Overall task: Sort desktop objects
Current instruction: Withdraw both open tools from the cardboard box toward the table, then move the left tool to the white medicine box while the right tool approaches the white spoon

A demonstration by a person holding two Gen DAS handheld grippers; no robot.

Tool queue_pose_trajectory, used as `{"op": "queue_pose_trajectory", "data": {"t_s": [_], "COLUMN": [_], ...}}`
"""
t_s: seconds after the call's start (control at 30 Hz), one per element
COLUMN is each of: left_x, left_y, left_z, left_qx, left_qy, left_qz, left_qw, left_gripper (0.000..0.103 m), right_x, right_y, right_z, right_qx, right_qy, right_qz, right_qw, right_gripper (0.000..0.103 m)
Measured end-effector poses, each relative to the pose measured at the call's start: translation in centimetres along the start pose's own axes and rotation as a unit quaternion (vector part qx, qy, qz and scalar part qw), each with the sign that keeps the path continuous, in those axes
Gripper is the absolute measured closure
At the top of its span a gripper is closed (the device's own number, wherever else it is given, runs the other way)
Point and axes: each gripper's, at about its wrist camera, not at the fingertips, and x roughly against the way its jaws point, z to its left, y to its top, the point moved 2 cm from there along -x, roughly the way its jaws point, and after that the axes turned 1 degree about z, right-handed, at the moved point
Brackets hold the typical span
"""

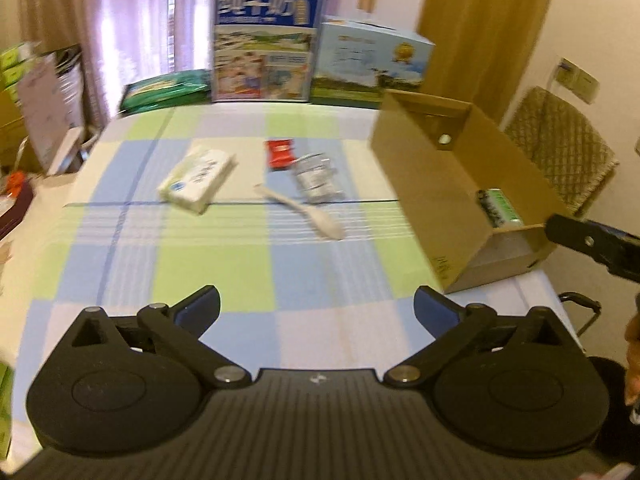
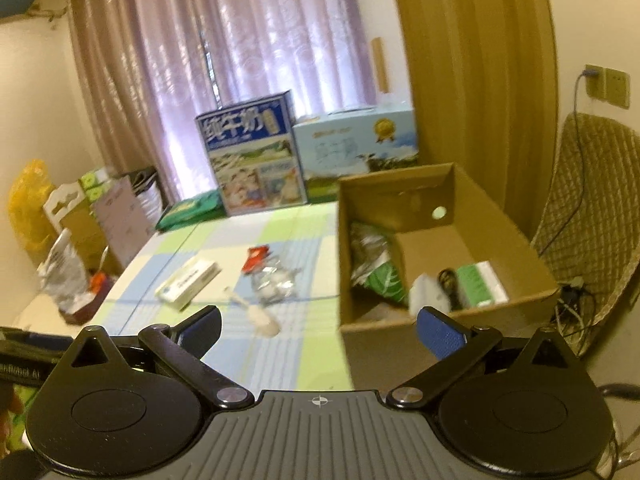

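Note:
On the checked tablecloth (image 1: 224,268) lie a white-and-green packet (image 1: 196,180), a red packet (image 1: 280,153), a clear crinkled bag (image 1: 316,178) and a white plastic spoon (image 1: 304,210). The same packet (image 2: 188,280), red packet (image 2: 256,258), clear bag (image 2: 276,280) and spoon (image 2: 256,314) show in the right wrist view. An open cardboard box (image 1: 424,200) stands at the table's right; inside the box (image 2: 500,224) are a green bag (image 2: 380,276), a green-and-white carton (image 2: 482,282) and a dark item. My left gripper (image 1: 318,310) is open above the near table. My right gripper (image 2: 320,326) is open, held before the box's near wall.
Tall milk cartons (image 1: 266,44) and a light-blue carton (image 1: 368,64) stand along the table's far edge, with a flat green pack (image 1: 166,90) beside them. A padded chair (image 2: 592,216) stands right of the box. Boxes and bags (image 2: 76,232) crowd the left side.

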Motion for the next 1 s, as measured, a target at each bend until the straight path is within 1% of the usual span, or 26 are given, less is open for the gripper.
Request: {"op": "queue_pose_trajectory", "data": {"t_s": [0.17, 0.37, 0.6, 1.0], "left_x": [1.0, 1.4, 1.4, 0.5], "left_y": [-1.2, -2.0, -2.3, -2.4], "left_z": [3.1, 5.1, 6.6, 7.9], "left_qx": [0.022, 0.036, 0.049, 0.051], "left_qy": [0.018, 0.029, 0.035, 0.041], "left_qz": [-0.003, -0.004, -0.005, 0.001], "left_qw": [0.9996, 0.9989, 0.9982, 0.9978], "left_gripper": [0.002, 0.002, 0.002, 0.002], "right_x": [-0.3, -1.1, -2.2, -4.0], "right_y": [-1.7, -2.6, -3.2, -3.3], "right_z": [2.3, 4.0, 5.3, 6.8], "right_qx": [0.016, 0.036, 0.05, 0.071], "right_qy": [0.012, 0.023, 0.03, 0.041], "right_qz": [0.02, 0.034, 0.048, 0.058], "right_qw": [1.0, 0.999, 0.997, 0.995], "right_gripper": [0.002, 0.002, 0.002, 0.002]}}
